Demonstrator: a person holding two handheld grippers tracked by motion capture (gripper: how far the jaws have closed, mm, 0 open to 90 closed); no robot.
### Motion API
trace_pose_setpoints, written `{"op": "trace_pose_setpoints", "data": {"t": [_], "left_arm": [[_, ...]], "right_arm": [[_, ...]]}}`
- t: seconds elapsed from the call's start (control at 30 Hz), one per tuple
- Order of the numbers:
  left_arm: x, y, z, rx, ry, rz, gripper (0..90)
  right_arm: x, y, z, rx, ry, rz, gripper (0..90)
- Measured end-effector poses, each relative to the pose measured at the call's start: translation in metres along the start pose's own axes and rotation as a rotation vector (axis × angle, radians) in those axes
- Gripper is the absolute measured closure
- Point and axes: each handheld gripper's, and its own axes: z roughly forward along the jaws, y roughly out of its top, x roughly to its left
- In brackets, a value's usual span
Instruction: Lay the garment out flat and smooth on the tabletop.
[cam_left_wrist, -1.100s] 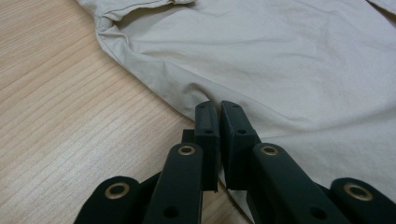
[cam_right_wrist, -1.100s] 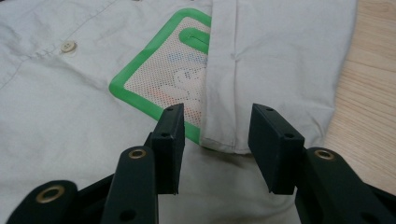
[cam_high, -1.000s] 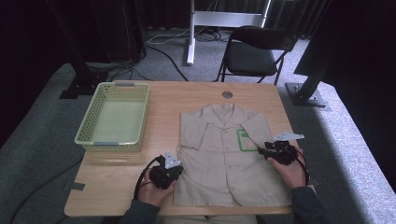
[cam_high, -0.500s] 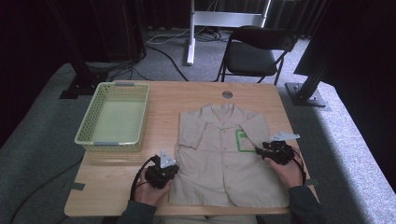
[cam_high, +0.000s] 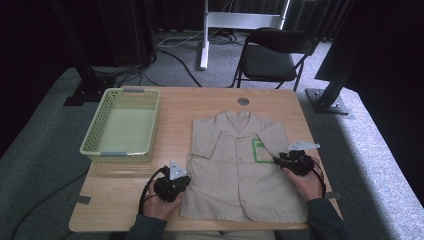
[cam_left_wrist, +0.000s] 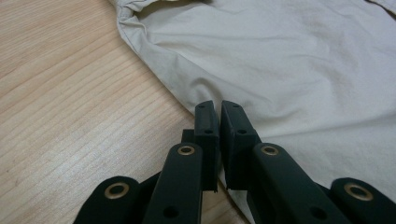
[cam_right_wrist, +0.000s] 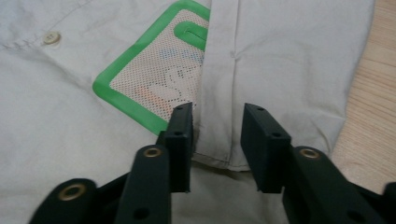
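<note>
A beige short-sleeved shirt (cam_high: 235, 175) lies flat, front up, on the wooden table (cam_high: 120, 200). Its chest carries a green-edged mesh pocket (cam_high: 261, 150). My left gripper (cam_high: 185, 181) is at the shirt's left side edge; in the left gripper view the jaws (cam_left_wrist: 217, 109) are shut on that edge of the shirt (cam_left_wrist: 289, 60), and creases run toward them. My right gripper (cam_high: 276, 159) sits at the right sleeve by the pocket. Its jaws (cam_right_wrist: 215, 112) have just been closing and still stand apart, with the sleeve hem (cam_right_wrist: 219, 140) lying flat between them beside the pocket (cam_right_wrist: 154, 88).
A pale green plastic basket (cam_high: 120, 152) stands empty at the table's left. A small round hole (cam_high: 243, 101) is in the tabletop behind the collar. A black folding chair (cam_high: 272, 55) and stand legs sit beyond the far edge.
The right gripper's jaws have narrowed around the sleeve hem. The left gripper shifted slightly left early on, then held still.
</note>
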Motion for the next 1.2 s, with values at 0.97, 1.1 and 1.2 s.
{"op": "trace_pose_setpoints", "data": {"t": [0.97, 1.1, 1.2], "left_arm": [[0.000, -0.001, -0.006, -0.028, -0.010, -0.017, 74.7], [0.000, 0.001, -0.009, -0.046, -0.011, -0.020, 72.0], [-0.001, 0.001, -0.010, -0.059, -0.010, -0.016, 69.2]], "right_arm": [[-0.003, -0.006, -0.012, -0.112, -0.101, 0.003, 85.8], [-0.004, -0.008, -0.015, -0.133, -0.110, 0.017, 85.8], [-0.006, -0.009, -0.018, -0.158, -0.120, 0.033, 85.8]]}}
